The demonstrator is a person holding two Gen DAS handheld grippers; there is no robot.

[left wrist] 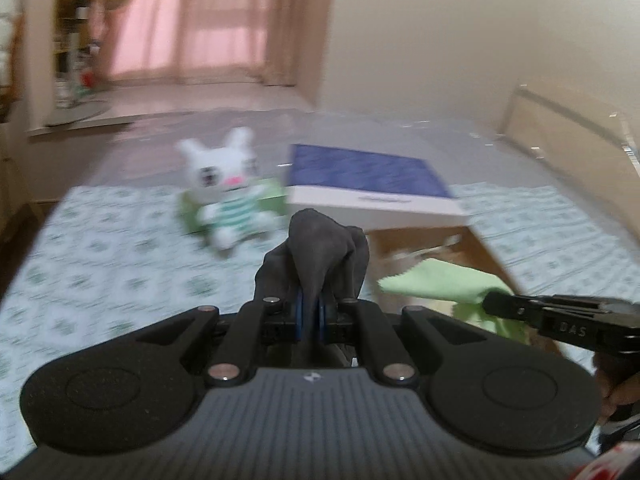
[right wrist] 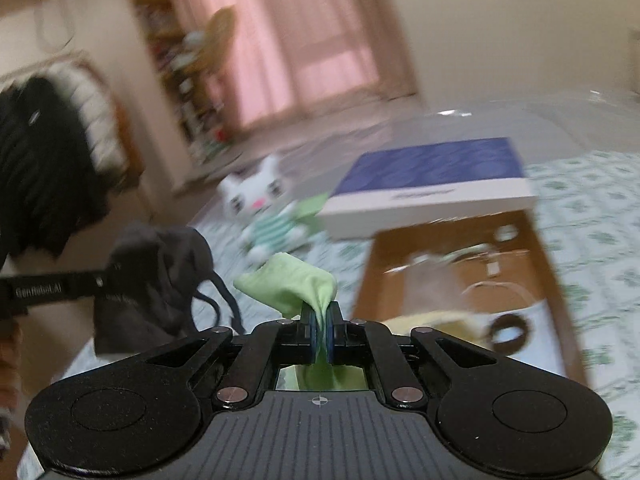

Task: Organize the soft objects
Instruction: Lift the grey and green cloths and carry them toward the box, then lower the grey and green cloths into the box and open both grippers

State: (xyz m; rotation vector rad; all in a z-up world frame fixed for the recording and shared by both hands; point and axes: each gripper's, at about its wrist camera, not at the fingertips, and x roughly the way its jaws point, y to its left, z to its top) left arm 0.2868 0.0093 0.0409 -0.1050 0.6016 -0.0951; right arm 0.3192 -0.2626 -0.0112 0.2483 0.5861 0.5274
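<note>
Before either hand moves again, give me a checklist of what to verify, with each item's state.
1. Left gripper shut on the dark grey pouch: ok.
2. Right gripper shut on the light green cloth: ok.
3. Both soft items lifted off the patterned sheet: ok.
4. Cardboard box open, with room for both: cannot tell; it already holds things.
5. Plush rabbit still waiting beside the blue-topped lid: not ok.

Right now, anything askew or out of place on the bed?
The box lid sits skewed, propped partly over the open cardboard box instead of closed. The plush bunny leans on a green item beside it. Frames are blurred; no spill or damage visible.
</note>
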